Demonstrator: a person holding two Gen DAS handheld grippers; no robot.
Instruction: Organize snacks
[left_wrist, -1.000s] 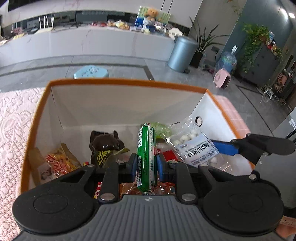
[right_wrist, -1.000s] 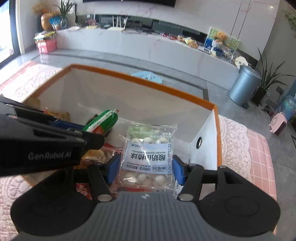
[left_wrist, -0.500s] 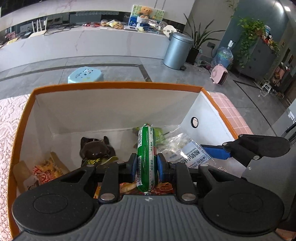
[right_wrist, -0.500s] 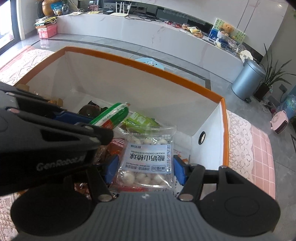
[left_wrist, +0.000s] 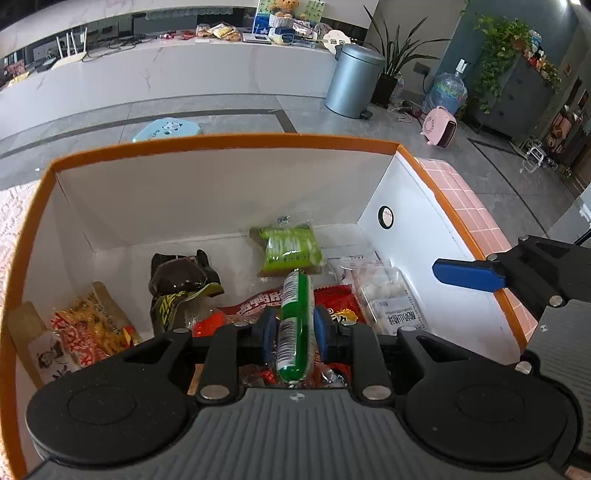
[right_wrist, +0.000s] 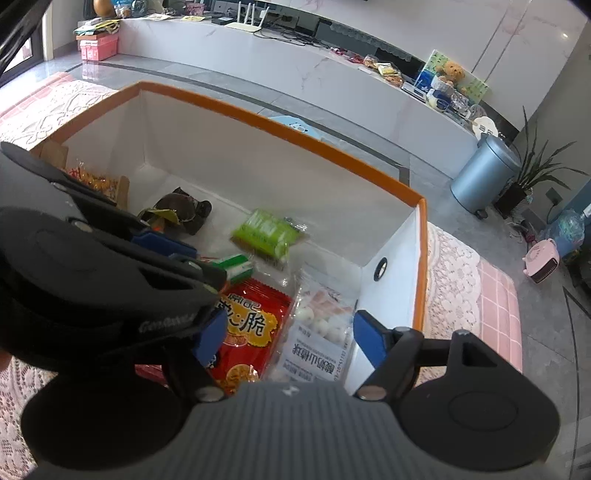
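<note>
My left gripper (left_wrist: 291, 330) is shut on a green sausage stick (left_wrist: 293, 325) and holds it low inside the white, orange-rimmed box (left_wrist: 221, 142). My right gripper (right_wrist: 290, 334) is open over the box's right side, and the clear bag of white yogurt balls (right_wrist: 317, 339) lies loose on the box floor under it; it also shows in the left wrist view (left_wrist: 388, 299). The sausage's tip (right_wrist: 236, 266) shows past the left gripper in the right wrist view.
In the box lie a green packet (left_wrist: 290, 251), a red snack bag (right_wrist: 247, 332), a dark brown packet (left_wrist: 181, 284) and a yellow-red bag (left_wrist: 88, 328). The box stands on a lace and pink checked cloth (right_wrist: 480, 295). A counter and grey bin stand beyond.
My right gripper opened and let the yogurt ball bag drop onto the box floor. Both grippers moved deeper into the box; the left still holds the sausage.
</note>
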